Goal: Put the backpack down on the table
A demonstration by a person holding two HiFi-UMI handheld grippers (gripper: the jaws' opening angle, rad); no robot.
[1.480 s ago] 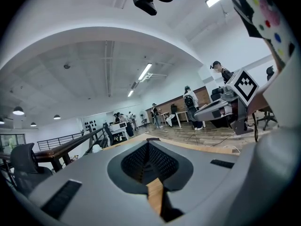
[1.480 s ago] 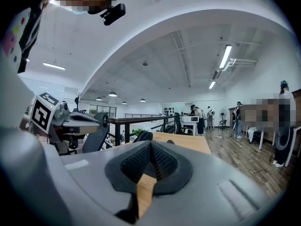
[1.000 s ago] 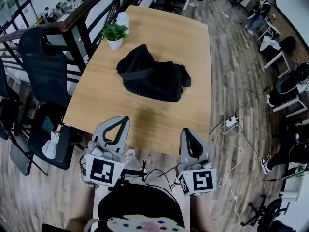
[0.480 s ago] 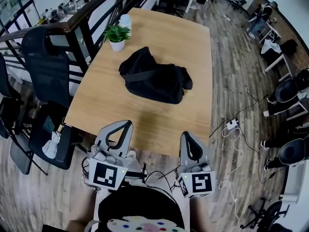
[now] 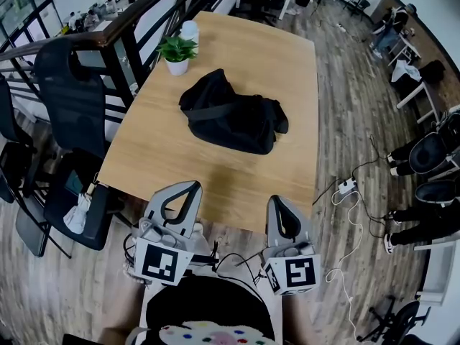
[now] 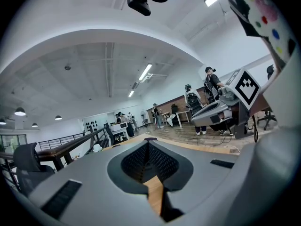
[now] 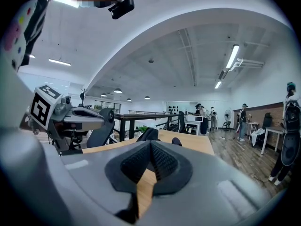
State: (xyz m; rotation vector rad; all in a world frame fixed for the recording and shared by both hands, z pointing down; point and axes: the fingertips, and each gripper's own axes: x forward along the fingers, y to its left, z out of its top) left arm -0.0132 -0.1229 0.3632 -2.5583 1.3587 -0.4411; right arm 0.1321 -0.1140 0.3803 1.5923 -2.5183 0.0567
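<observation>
The backpack [image 5: 231, 118] lies slumped on the surface [image 5: 215, 171], just beside the potted plant [image 5: 177, 53]. It looks soft, floppy and probably light, and its strap seems the best hold. The left tongs [image 5: 183, 190] and right tongs [image 5: 279, 203], well away from the plant, are closed and empty.

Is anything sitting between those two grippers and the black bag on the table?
Nothing visible. Only bare table lies between the backpack and the left gripper and right gripper. The plant stands beyond the backpack.

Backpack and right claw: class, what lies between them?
Only bare wooden table, seen in the head view: nothing sits between the backpack and the right claw.
</observation>
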